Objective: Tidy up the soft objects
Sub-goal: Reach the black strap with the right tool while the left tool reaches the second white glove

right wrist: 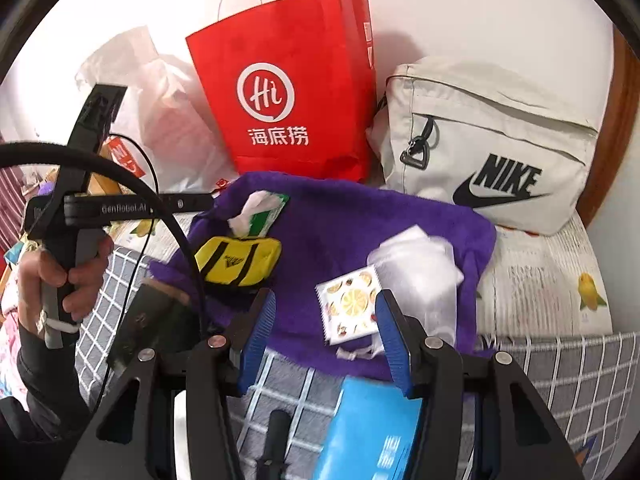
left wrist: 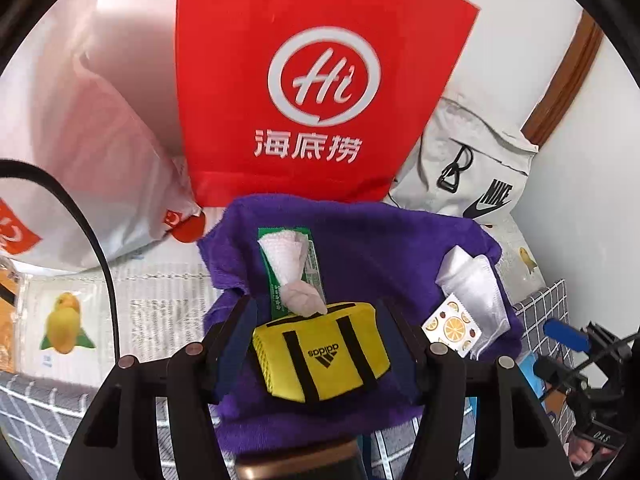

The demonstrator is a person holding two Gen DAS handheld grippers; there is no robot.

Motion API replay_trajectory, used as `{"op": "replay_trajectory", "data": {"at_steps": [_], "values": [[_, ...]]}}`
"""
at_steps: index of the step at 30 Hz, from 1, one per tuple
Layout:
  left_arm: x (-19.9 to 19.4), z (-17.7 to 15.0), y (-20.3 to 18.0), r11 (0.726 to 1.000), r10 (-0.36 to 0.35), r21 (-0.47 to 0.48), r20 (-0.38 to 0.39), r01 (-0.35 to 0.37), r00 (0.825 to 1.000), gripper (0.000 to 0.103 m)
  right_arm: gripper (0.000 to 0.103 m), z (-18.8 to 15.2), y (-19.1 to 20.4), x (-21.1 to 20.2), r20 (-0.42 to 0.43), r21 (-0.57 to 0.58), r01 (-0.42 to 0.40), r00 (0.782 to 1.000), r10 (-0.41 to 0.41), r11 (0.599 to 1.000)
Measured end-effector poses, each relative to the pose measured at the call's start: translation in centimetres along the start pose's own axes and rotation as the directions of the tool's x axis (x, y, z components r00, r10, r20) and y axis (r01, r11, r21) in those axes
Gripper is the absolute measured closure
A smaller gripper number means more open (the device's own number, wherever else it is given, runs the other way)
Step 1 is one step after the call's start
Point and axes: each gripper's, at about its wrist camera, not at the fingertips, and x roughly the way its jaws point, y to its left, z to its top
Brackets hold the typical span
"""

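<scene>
A purple towel (left wrist: pixel 360 240) lies spread on the surface, also in the right wrist view (right wrist: pixel 352 224). On it sit a yellow adidas pouch (left wrist: pixel 320 348) (right wrist: pixel 236 260), a green tissue pack (left wrist: pixel 288 264) (right wrist: pixel 262 212) with white tissue pulled out, a lemon-print wipe packet (left wrist: pixel 452 326) (right wrist: pixel 352 304) and a crumpled white mask (left wrist: pixel 474 284) (right wrist: pixel 416 264). My left gripper (left wrist: pixel 320 344) is open, its fingers on either side of the yellow pouch. My right gripper (right wrist: pixel 326 336) is open, low over the towel's near edge, beside the lemon packet.
A red paper bag (left wrist: pixel 320 80) (right wrist: pixel 288 92), a white plastic bag (left wrist: pixel 100 152) (right wrist: pixel 160 112) and a white Nike bag (left wrist: pixel 472 172) (right wrist: pixel 492 148) stand behind the towel against the wall. A grey checked cloth (right wrist: pixel 560 380) and a blue packet (right wrist: pixel 372 428) lie in front.
</scene>
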Motion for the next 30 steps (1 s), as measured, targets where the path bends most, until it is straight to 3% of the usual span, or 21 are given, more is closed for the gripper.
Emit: {"op": "replay_trajectory", "data": {"at_steps": [5,14,20,25,30], "values": [[-3.4,-0.8,-1.0,0.999,0.033,0.012,0.043,-0.034,0.999,0.043,0.051,-2.7,1.1,-1.8,-0.031,0.004,-0.006,0.999,0.006,1.0],[-8.3,-3.5,-3.3,0.993,0.073,0.089,0.046,-0.077,0.996,0.043,0.052,-9.7,4.0,-3.0,-0.12,-0.023,-0.037,0.992,0.034,0.999],[-11.7,-6.1,-4.6,0.99,0.063,0.122,0.076,-0.072,0.995,0.041,0.06,-14.2,6.4,-3.7,-0.178,-0.044,-0.058,0.983,0.049,0.997],[-13.2,-9.6,-4.9,0.992,0.049,0.109,0.088,-0.058,0.995,0.04,0.074,-16.4,7.2,-3.8,-0.166,-0.046,-0.064,0.985,0.056,0.997],[-12.7,-13.5,-4.8,0.995,0.043,0.093,0.042,-0.047,0.998,0.04,0.075,-17.6,7.5,-2.8,-0.158,-0.051,0.006,0.987,-0.014,0.999]]}}
